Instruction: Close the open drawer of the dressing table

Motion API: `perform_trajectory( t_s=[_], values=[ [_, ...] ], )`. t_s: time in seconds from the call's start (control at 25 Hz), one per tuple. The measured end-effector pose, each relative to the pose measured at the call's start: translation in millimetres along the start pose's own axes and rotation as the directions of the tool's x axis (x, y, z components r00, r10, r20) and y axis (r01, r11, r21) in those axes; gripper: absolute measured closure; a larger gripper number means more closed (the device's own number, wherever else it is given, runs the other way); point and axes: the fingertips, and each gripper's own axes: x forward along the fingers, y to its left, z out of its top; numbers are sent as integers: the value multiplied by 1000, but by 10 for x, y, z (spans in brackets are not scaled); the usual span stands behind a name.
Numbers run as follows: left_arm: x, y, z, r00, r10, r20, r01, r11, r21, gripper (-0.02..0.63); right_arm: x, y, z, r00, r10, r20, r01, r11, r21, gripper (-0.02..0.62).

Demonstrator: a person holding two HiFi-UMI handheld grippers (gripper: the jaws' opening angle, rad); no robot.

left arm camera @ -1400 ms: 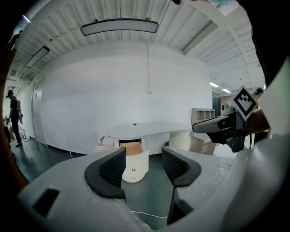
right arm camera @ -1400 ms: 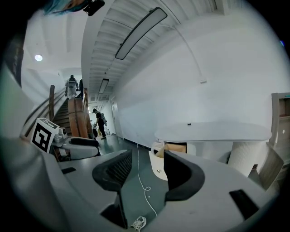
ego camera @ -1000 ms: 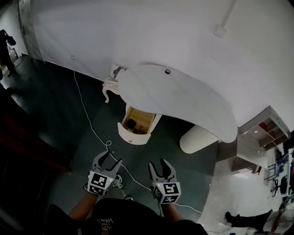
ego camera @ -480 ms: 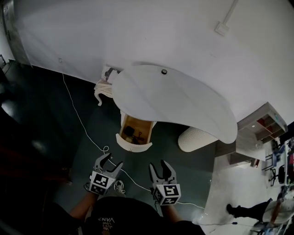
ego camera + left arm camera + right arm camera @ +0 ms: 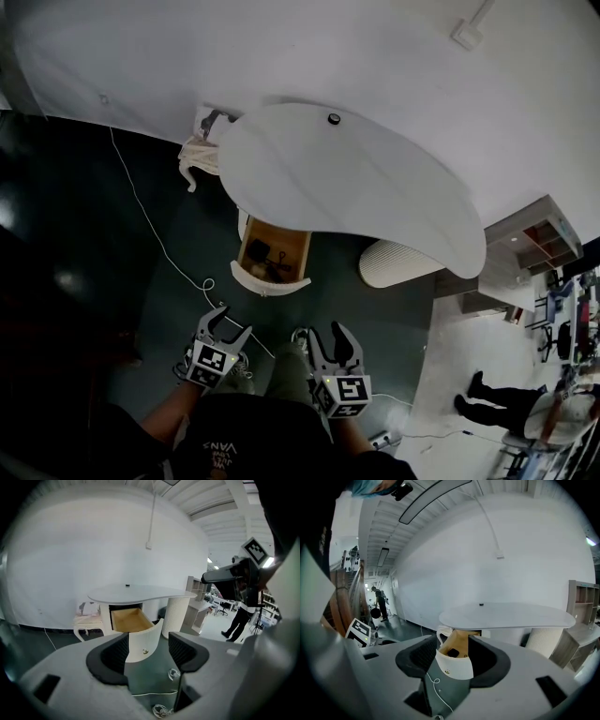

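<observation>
The white dressing table (image 5: 375, 202) stands against the wall with its wooden drawer (image 5: 281, 242) pulled out toward me. Small dark items lie inside the drawer. Its curved white front (image 5: 143, 644) carries a small knob. My left gripper (image 5: 230, 324) hovers over the dark floor a short way in front of the drawer and slightly left, jaws open and empty. My right gripper (image 5: 326, 336) hangs beside it to the right, also open with nothing between its fingers. In both gripper views the drawer front (image 5: 454, 665) shows between the jaws, well apart from them.
A ribbed white cylinder (image 5: 398, 264) stands under the table's right end. A white cable (image 5: 150, 225) snakes across the floor toward me. A small stool with cloth (image 5: 197, 155) stands left of the table. A shelf unit (image 5: 534, 244) and a standing person (image 5: 487, 403) are at right.
The table and drawer have drawn closer and the view has tilted further down. Both grippers stay open and side by side; the left one has sunk a little.
</observation>
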Motion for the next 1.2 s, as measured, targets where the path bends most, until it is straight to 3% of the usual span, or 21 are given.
perform_trajectory(
  t_s=[0.32, 0.6, 1.04, 1.2],
  values=[
    [492, 8, -65, 1000, 19, 2, -19, 999, -39, 348, 353, -60, 169, 996, 89, 5, -89, 995, -50, 391],
    [856, 36, -282, 997, 49, -61, -55, 992, -116, 348, 622, -182, 175, 986, 163, -26, -164, 982, -88, 391],
    [1342, 173, -528, 994, 80, -78, -92, 983, -160, 348, 977, -327, -6, 968, 226, -110, -240, 962, -132, 391],
    [1432, 205, -560, 993, 95, -68, -105, 979, -177, 348, 1038, -290, -106, 955, 236, -182, -261, 958, -123, 391]
  ],
)
